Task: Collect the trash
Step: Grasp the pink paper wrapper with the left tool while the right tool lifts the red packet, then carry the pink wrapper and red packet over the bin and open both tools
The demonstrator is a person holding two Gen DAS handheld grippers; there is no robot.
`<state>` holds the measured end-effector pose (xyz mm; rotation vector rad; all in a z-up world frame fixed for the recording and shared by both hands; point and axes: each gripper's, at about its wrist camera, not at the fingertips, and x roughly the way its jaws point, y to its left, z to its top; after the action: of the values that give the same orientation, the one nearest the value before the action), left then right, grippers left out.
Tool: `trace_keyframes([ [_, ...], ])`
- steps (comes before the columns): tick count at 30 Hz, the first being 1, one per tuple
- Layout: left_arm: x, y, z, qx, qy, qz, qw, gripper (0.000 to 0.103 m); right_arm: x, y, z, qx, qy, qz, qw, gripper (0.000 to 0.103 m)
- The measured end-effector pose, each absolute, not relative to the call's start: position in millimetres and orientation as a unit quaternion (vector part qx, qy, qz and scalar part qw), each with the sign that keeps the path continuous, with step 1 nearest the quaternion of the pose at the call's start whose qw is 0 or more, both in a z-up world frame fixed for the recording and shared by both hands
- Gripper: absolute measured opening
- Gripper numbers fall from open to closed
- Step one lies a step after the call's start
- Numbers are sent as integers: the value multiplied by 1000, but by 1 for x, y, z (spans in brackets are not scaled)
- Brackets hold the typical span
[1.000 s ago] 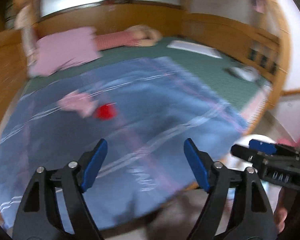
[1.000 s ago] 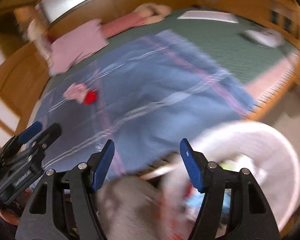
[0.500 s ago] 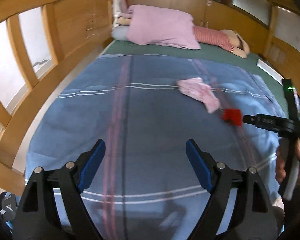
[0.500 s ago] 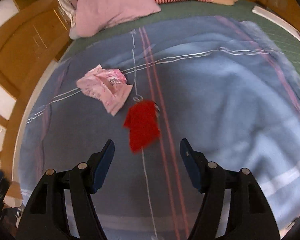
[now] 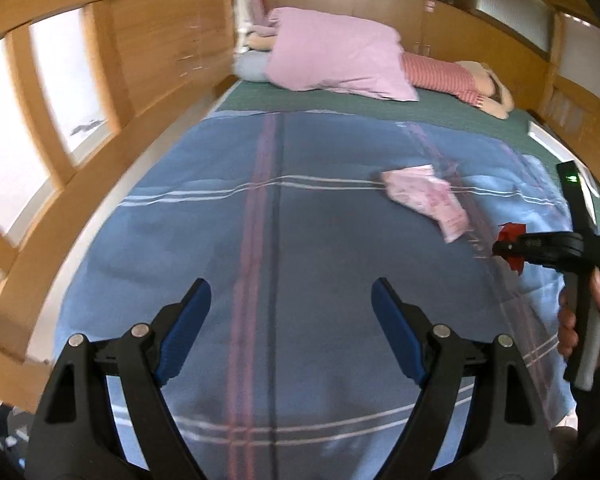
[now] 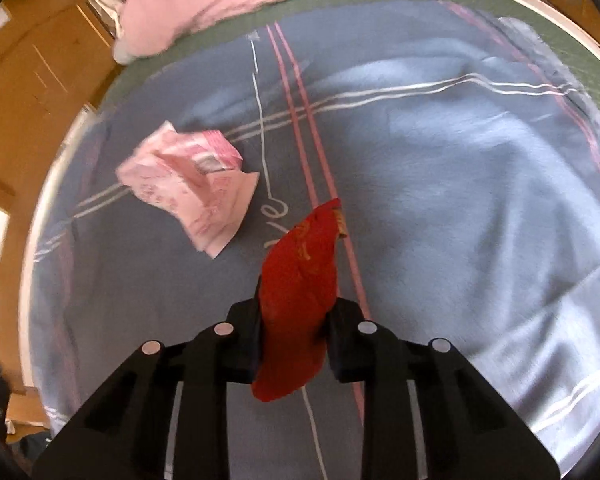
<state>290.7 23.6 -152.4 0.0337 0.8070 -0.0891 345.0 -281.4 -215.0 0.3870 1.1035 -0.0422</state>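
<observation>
A red wrapper (image 6: 300, 280) stands up between the fingers of my right gripper (image 6: 294, 320), whose jaws are closing and press on it from both sides, just above the blue blanket (image 6: 440, 200). In the left wrist view the same red wrapper (image 5: 510, 236) shows at the tip of the right gripper (image 5: 500, 247). A crumpled pink wrapper (image 6: 192, 184) lies on the blanket to the left of the red one; the left wrist view shows this pink wrapper (image 5: 424, 198) at mid right. My left gripper (image 5: 290, 308) hovers open over bare blanket with nothing between its fingers.
A pink pillow (image 5: 336, 56) and a striped stuffed doll (image 5: 444, 76) lie at the head of the bed on a green sheet (image 5: 440, 108). A wooden bed frame (image 5: 112, 144) runs along the left side. A person's hand (image 5: 580, 320) holds the right gripper's handle.
Both grippers swung from the bed's edge and a white basket to over the blanket. The right gripper's jaws then closed on the red wrapper, which now stands up between them. The left stayed open.
</observation>
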Motion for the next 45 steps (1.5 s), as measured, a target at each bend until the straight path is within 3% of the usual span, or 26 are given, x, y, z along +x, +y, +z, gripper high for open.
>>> trace_keyframes([
  [9, 358, -79, -164, 53, 372, -154, 914, 90, 245, -321, -190, 219, 494, -24, 841, 26],
  [21, 472, -175, -239, 54, 438, -131, 888, 92, 190, -371, -182, 276, 457, -50, 844, 26],
  [23, 480, -177, -253, 55, 453, -124, 881, 81, 189, -373, -182, 280, 455, -47, 844, 26],
  [24, 482, -178, -258, 55, 457, -125, 879, 60, 188, -375, -181, 282, 454, -46, 844, 26],
  [26, 479, -178, -257, 59, 452, -129, 880, 38, 187, -376, -180, 281, 450, -47, 846, 26],
  [27, 475, -178, -253, 61, 447, -137, 882, 21, 185, -377, -178, 282, 448, -48, 847, 26],
  [28, 469, -179, -247, 69, 440, -138, 884, 15, 185, -377, -177, 284, 447, -48, 847, 26],
  [33, 436, -175, -219, 78, 415, -149, 894, 4, 169, -377, -165, 288, 434, -53, 852, 26],
  [45, 240, -199, -93, 95, 298, -258, 914, 4, 47, -386, -94, 281, 351, -129, 884, 26],
])
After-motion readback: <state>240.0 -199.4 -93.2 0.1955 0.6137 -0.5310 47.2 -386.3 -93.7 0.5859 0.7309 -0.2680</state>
